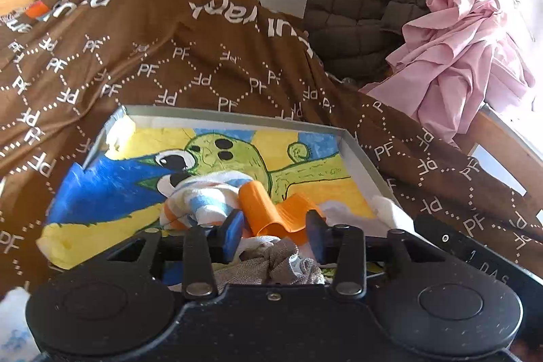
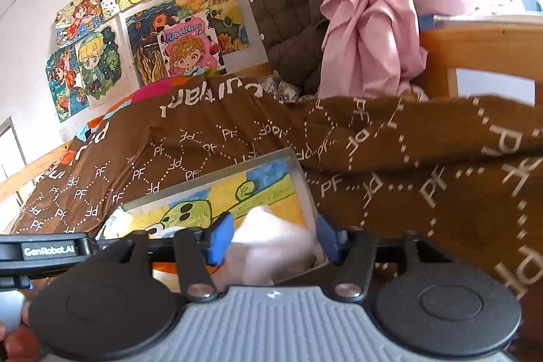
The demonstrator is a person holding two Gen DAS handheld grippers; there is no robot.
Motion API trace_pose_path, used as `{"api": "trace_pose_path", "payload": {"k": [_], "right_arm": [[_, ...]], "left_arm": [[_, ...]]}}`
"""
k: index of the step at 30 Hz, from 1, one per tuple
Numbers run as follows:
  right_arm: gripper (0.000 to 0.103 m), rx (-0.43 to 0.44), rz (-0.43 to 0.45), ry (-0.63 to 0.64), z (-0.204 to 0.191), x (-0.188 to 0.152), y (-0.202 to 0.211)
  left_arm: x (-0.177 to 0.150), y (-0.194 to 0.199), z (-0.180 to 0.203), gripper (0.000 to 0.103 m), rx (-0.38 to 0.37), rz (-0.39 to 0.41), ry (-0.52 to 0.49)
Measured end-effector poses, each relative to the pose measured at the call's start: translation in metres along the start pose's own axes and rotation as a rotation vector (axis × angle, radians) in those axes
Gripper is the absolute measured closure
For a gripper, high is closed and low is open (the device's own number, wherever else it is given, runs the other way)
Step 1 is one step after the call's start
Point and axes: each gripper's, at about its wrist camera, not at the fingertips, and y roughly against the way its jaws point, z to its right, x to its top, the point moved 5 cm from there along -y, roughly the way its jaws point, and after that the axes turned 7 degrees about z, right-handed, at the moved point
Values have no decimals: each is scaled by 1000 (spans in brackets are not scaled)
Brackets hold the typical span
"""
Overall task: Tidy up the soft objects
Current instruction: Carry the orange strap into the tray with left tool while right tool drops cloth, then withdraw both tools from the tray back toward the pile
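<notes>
Orange cloth (image 1: 271,209) between spread left tool (image 1: 276,223), right tool (image 2: 275,238) spread around white cloth (image 2: 271,243), brown blanket (image 1: 203,56) beyond.

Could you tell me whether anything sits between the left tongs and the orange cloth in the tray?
Nothing visible does: the open left tongs hover right at the orange cloth, with the striped cloth beside it, left in view.

Far half of the box (image 1: 359,151) floor is open; near end's clogged with orange cloth (image 1: 271,209) and rags.
</notes>
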Motion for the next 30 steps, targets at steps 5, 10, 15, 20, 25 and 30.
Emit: {"api": "trace_pose_path", "payload": {"k": [5,10,15,20,25,30], "right_arm": [[30,-2,14,3,-2,13,17],[19,-7,44,10,-5,30,45],[15,-6,72,13,-13,43,82],[7,5,78,50,-32,45,117],[1,-6,91,99,-57,43,148],[0,-17,79,116,-74,31,174]], "left_arm": [[7,24,6,42,1,40,-18],[11,55,12,33,-4,75,-27],[16,92,12,21,1,122,-30],[20,132,10,7,6,158,-38],[20,172,6,1,0,203,-51],[13,203,-5,1,17,224,-72]]}}
